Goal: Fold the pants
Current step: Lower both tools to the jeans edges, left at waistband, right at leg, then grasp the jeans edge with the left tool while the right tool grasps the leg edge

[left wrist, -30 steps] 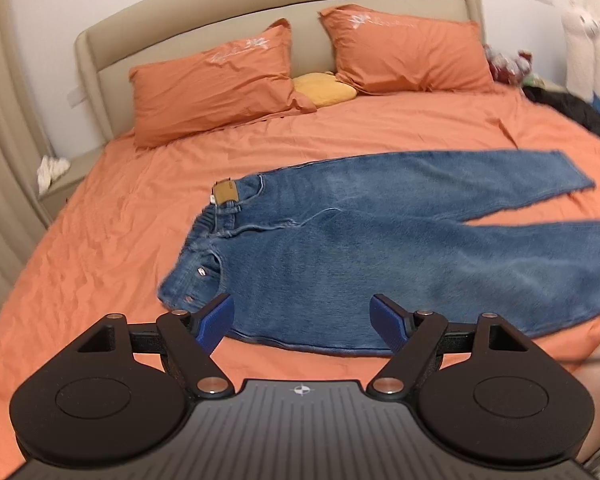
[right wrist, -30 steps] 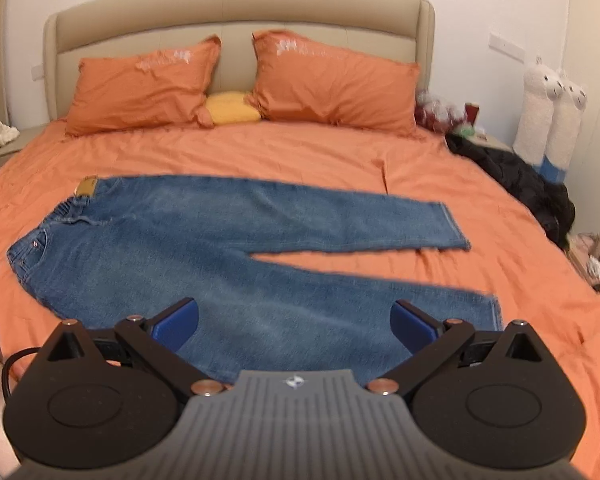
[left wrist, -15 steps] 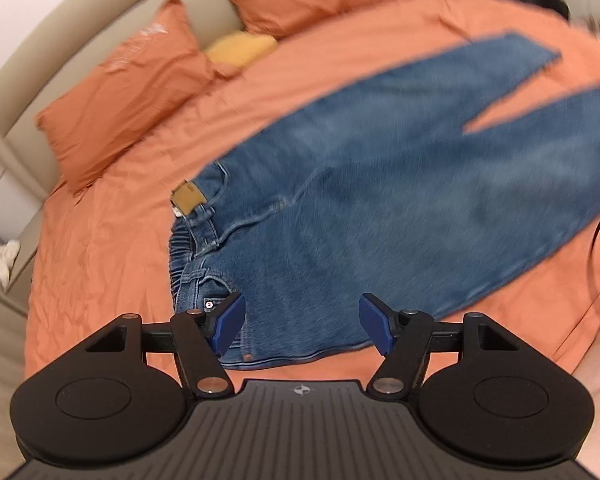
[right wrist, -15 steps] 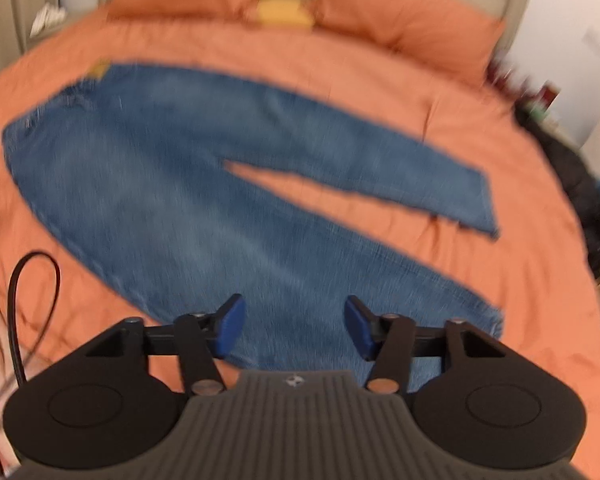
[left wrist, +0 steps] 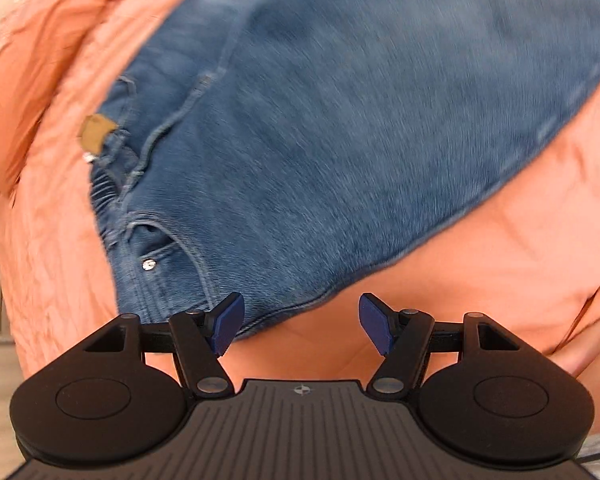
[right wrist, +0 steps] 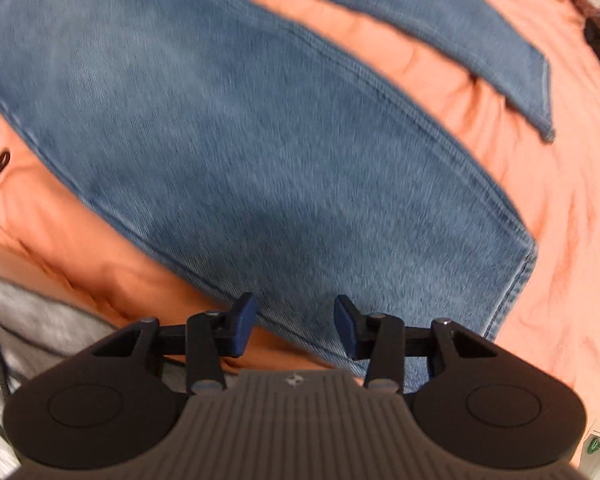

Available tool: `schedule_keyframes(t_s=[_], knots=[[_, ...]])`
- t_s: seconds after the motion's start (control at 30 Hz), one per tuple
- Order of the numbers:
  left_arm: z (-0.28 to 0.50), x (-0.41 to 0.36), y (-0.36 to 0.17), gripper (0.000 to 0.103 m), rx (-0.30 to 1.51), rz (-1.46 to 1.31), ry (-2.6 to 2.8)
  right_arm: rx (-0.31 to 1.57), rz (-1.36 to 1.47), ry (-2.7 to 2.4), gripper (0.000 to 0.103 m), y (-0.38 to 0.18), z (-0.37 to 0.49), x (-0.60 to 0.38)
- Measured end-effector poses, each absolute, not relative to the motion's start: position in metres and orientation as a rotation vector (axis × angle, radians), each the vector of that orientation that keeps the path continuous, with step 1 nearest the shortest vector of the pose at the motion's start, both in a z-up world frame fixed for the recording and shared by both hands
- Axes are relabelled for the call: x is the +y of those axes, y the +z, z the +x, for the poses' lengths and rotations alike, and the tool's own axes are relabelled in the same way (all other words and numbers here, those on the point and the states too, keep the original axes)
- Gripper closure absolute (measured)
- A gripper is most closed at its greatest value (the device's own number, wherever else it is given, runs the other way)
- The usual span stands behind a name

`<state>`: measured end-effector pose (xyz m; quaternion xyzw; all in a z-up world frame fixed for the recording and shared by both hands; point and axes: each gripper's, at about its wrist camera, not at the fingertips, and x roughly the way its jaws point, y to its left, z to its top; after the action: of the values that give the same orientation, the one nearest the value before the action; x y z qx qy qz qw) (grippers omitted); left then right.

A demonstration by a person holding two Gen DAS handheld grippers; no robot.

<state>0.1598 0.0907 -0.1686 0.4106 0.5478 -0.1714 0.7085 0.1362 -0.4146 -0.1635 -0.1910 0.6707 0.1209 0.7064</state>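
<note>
Lying flat, faded denim pants [left wrist: 340, 140] — rumpled orange sheet [left wrist: 480, 280]

**Denim spread across an orange bed**

A bed covered in a wrinkled orange sheet [left wrist: 500, 264] carries a pair of faded blue denim pants [left wrist: 340, 120], laid flat with both legs [right wrist: 420, 24] apart and sheet showing between them. An orange pillow [left wrist: 32, 64] lies just beyond the waistband with its tan patch [left wrist: 96, 138].

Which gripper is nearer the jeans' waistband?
Left. The left gripper hovers open over the near edge of the jeans, right beside the waistband. The right gripper, also open, sits over the near leg's outer edge close to its hem, no waistband showing.
</note>
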Motion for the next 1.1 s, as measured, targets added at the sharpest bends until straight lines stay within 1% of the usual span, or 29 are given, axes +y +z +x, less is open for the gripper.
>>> schedule_keyframes(t_s=[0.17, 0.3, 0.4, 0.47, 0.5, 0.53, 0.63, 0.7, 0.83, 0.9, 0.93, 0.97, 1.0, 1.1], knots=[[0.162, 0.089, -0.196, 0.022, 1.242, 1.037, -0.421, 1.557, -0.435, 0.305, 0.062, -0.175, 0.140, -0.424], [0.163, 0.084, -0.210, 0.014, 1.222, 1.093, -0.415, 1.584, -0.434, 0.323, 0.062, -0.181, 0.144, -0.429], [0.162, 0.075, -0.217, 0.012, 1.209, 1.142, -0.394, 1.595, -0.454, 0.340, 0.062, -0.182, 0.143, -0.431], [0.156, 0.068, -0.218, 0.029, 1.196, 1.170, -0.388, 1.605, -0.479, 0.355, 0.062, -0.184, 0.142, -0.435], [0.155, 0.064, -0.218, 0.055, 1.189, 1.182, -0.386, 1.611, -0.495, 0.366, 0.062, -0.185, 0.140, -0.436], [0.152, 0.061, -0.216, 0.071, 1.170, 1.195, -0.363, 1.612, -0.513, 0.380, 0.062, -0.186, 0.138, -0.437], [0.154, 0.059, -0.205, 0.086, 1.138, 1.147, -0.327, 1.602, -0.551, 0.419, 0.061, -0.186, 0.132, -0.438], [0.159, 0.061, -0.192, 0.089, 1.119, 1.079, -0.305, 1.587, -0.592, 0.447, 0.060, -0.188, 0.126, -0.436], [0.169, 0.069, -0.157, 0.089, 1.084, 0.907, -0.252, 1.542, -0.687, 0.486, 0.058, -0.195, 0.112, -0.421], [0.168, 0.066, -0.143, 0.089, 1.070, 0.871, -0.234, 1.521, -0.699, 0.482, 0.059, -0.200, 0.107, -0.418], [0.169, 0.065, -0.138, 0.089, 1.061, 0.861, -0.226, 1.507, -0.701, 0.473, 0.061, -0.200, 0.104, -0.417], [0.171, 0.063, -0.134, 0.089, 1.052, 0.853, -0.219, 1.486, -0.715, 0.456, 0.072, -0.200, 0.101, -0.415], [0.170, 0.062, -0.132, 0.089, 1.048, 0.845, -0.214, 1.463, -0.725, 0.444, 0.087, -0.202, 0.099, -0.412], [0.174, 0.062, -0.129, 0.089, 1.042, 0.824, -0.200, 1.389, -0.710, 0.403, 0.100, -0.186, 0.088, -0.412]])
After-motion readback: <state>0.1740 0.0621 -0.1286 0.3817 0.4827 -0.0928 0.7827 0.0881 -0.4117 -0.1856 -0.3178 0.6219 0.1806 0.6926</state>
